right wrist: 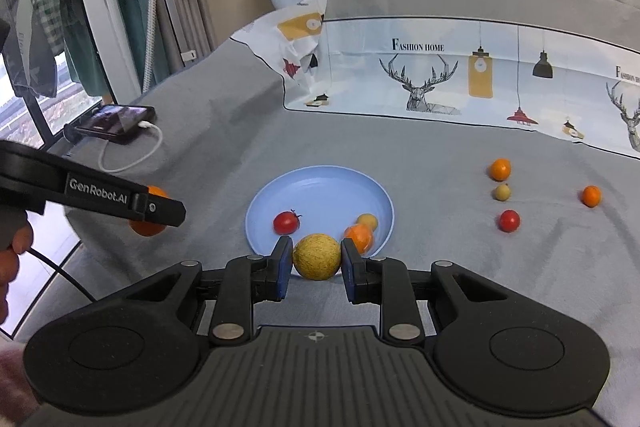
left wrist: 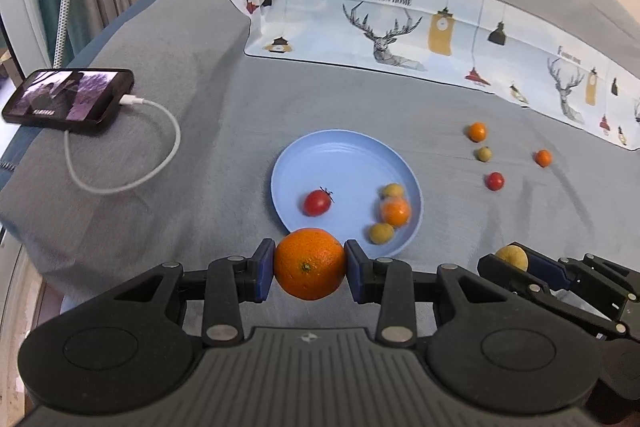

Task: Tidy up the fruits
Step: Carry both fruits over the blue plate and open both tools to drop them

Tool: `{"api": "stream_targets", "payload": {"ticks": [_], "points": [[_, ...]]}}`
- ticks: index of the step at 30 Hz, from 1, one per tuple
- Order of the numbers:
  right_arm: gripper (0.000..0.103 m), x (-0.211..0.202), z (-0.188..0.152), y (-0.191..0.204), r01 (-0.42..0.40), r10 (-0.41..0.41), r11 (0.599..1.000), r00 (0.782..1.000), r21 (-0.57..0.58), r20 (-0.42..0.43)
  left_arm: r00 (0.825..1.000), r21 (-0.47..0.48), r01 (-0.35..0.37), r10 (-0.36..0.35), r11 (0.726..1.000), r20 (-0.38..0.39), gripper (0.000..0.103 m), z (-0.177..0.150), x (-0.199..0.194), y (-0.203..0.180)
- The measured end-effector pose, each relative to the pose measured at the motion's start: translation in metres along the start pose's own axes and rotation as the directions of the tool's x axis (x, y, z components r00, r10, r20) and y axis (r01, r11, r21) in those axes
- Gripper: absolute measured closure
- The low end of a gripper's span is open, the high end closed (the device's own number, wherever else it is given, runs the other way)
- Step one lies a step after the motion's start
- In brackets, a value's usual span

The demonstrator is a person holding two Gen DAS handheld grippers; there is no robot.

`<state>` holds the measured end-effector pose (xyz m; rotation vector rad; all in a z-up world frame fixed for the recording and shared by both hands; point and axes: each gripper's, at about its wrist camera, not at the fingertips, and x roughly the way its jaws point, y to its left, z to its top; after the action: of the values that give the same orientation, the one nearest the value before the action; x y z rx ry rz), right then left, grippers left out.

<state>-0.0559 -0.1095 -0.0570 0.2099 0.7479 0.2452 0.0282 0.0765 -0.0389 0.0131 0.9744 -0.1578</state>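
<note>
The left gripper [left wrist: 309, 269] has its jaws clamped on a large, dimpled orange [left wrist: 309, 263], and the right gripper [right wrist: 316, 263] has its jaws closed on a round, rough-skinned yellow fruit [right wrist: 317, 256]. Both are carried above the grey bed cover [left wrist: 192, 155], just short of the near rim of the shallow light-blue plate [left wrist: 340, 151].

The risk is in the release — the plate is shallow and every fruit is round, so a drop from height, or onto the rim, would likely send one rolling across the soft cover. Crowding adds to it: a red cherry tomato [left wrist: 317, 203], a small orange fruit [left wrist: 395, 211] and two small yellow-green fruits already lie on the plate, mostly at its right side, and a landing fruit could knock them out. Both grippers arriving together might also collide.

Four small fruits — two orange, one red, one yellow-green — lie loose toward the bed's right side, well apart from the plate.
</note>
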Motion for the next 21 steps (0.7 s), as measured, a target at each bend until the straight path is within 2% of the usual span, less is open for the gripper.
{"api": "stream_targets", "payload": {"ticks": [10,21], "points": [[0.076,0.078,0.012,-0.014,-0.001,0.000,1.000,0.997,-0.007,-0.079,0.996,0.006,-0.006,0.006,1.000,-0.086,0.062,0.039,0.079,-0.006],[0.076,0.156,0.016,-0.030,0.006,-0.012,0.999,0.987,-0.042,-0.159,0.985,0.026,-0.015,0.020,1.000,-0.170,0.062,0.062,0.162,-0.013]]}}
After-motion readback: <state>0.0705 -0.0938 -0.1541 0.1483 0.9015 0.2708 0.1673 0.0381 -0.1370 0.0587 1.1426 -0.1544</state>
